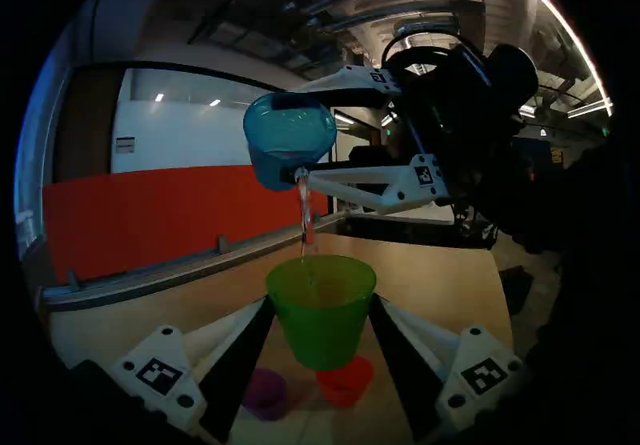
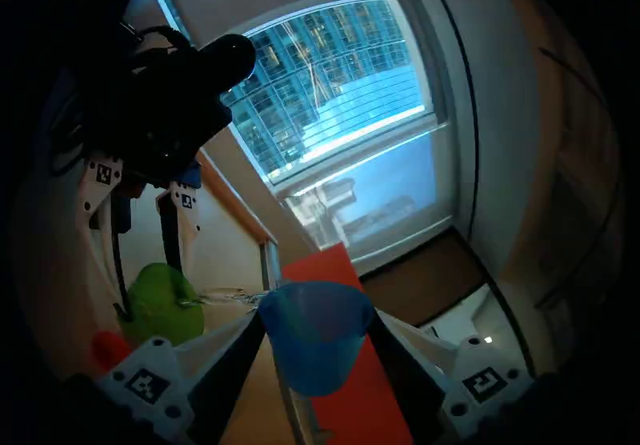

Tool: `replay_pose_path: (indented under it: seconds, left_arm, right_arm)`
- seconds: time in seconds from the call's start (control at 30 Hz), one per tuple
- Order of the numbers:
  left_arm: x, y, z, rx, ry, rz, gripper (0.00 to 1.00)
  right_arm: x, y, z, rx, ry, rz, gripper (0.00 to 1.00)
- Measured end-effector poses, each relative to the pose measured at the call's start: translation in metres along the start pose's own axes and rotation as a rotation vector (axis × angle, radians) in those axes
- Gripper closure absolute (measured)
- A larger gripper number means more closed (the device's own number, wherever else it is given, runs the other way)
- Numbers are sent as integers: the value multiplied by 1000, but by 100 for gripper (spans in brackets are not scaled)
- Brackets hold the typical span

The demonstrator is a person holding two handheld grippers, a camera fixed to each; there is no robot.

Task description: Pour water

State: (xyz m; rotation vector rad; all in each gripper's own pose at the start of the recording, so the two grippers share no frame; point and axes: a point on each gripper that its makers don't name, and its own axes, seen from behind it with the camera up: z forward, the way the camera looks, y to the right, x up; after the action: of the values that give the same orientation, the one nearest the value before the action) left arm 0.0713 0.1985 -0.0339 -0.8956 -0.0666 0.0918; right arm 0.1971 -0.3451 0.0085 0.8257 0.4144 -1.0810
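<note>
My left gripper [image 1: 322, 317] is shut on a green cup [image 1: 322, 307], held upright above the table. Above it, the right gripper [image 1: 308, 137] holds a blue cup [image 1: 286, 142] tipped over, and a thin stream of water [image 1: 305, 213] falls from its rim into the green cup. In the right gripper view, my right gripper [image 2: 316, 341] is shut on the blue cup [image 2: 315, 334], seen rolled sideways. The green cup [image 2: 162, 304] and the left gripper [image 2: 144, 197] appear there at the left.
A wooden table [image 1: 432, 273] lies below the cups. On it sit a purple cup [image 1: 266, 392] and a red cup [image 1: 346, 379], also glimpsed as the red cup [image 2: 108, 347]. An orange wall panel [image 1: 160, 213] stands behind the table. A large window [image 2: 344, 125] is in the right gripper view.
</note>
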Motion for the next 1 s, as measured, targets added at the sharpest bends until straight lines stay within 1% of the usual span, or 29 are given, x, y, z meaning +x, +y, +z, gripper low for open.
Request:
replay_pose_path:
  seconds: [0.17,0.3,0.5,0.7,0.9,1.0]
  left_arm:
    - [0,0,5,-6,-1,2,16]
    - [0,1,6,-7,0,3,16]
    - [3,3,3,-6,1,6,16]
    - [3,1,4,-6,1,10,16]
    - [3,6,-2,-1,0,14,16]
    - [4,2,0,3,-2,15,16]
  right_arm:
    - [-1,3,0,-9,0,-16,9]
    - [0,6,-1,-16,1,-31,9]
    - [0,8,-1,-21,3,-54,9]
    - [0,11,-2,-27,6,-79,8]
    - [2,15,-4,-35,10,-97,9]
    - [3,18,-5,-41,12,-106,9]
